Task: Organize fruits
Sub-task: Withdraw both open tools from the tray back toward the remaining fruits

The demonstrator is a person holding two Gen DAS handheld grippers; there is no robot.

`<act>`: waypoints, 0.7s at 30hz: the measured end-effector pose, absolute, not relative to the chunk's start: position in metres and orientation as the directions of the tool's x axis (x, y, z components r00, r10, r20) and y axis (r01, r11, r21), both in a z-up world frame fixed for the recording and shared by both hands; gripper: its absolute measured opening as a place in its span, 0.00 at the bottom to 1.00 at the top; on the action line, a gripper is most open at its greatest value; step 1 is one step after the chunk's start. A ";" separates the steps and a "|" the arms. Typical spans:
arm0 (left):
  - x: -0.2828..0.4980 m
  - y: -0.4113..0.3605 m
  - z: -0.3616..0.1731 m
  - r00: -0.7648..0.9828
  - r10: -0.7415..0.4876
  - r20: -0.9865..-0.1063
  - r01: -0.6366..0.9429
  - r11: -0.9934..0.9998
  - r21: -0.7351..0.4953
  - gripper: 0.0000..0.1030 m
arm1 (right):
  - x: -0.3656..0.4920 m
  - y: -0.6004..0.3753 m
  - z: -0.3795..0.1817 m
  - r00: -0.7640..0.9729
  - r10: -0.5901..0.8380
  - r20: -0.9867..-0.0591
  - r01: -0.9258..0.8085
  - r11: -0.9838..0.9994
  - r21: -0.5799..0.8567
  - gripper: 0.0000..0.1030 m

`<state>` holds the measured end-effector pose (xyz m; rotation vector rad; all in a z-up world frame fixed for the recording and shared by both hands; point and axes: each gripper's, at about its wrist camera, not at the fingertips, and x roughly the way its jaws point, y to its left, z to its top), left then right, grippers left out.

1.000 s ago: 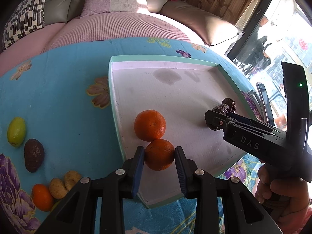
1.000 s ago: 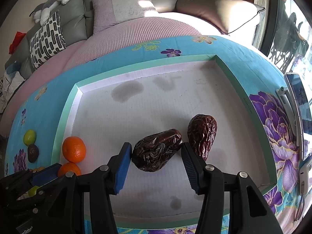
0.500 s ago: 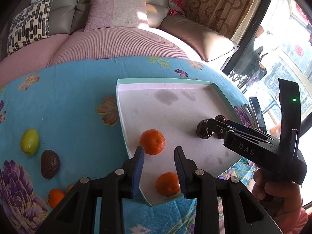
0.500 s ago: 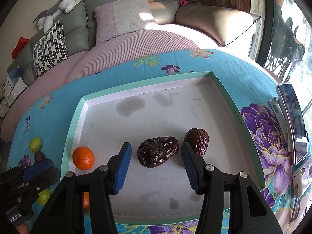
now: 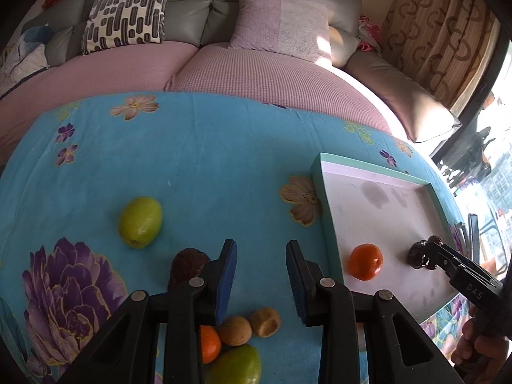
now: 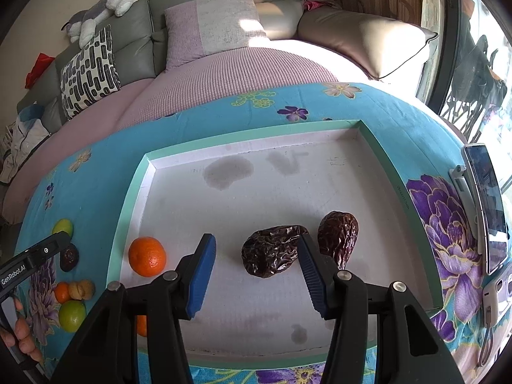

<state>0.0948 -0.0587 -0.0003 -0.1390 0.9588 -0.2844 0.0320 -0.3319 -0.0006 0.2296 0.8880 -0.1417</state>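
My left gripper (image 5: 260, 275) is open and empty above the blue flowered cloth, left of the green-rimmed white tray (image 5: 323, 211). Around its fingers lie loose fruits: a green one (image 5: 140, 220), a dark brown one (image 5: 187, 267), a small orange (image 5: 209, 344), two tan nuts (image 5: 235, 331) and a lime (image 5: 236, 366). My right gripper (image 6: 257, 275) stands open over the tray, with one wrinkled date (image 6: 272, 251) just ahead between its fingertips, untouched. A second date (image 6: 339, 236) lies to its right. An orange (image 6: 147, 256) sits at the tray's left; another (image 6: 141, 324) is partly hidden behind my finger.
A phone (image 6: 486, 204) and some small devices lie on the cloth right of the tray. A sofa with cushions (image 5: 281, 28) runs along the far side of the table. A hand (image 5: 480, 345) holds the right gripper at the near right.
My left gripper let go of an orange in the tray and swung left over the loose fruits. My right gripper opened off the date and drew back a little.
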 end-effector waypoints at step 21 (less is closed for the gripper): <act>0.102 0.001 0.001 0.592 -0.184 -0.785 0.015 0.976 -0.217 0.48 | 0.037 -0.301 0.006 0.644 0.022 -0.765 0.123 0.984 0.132 0.53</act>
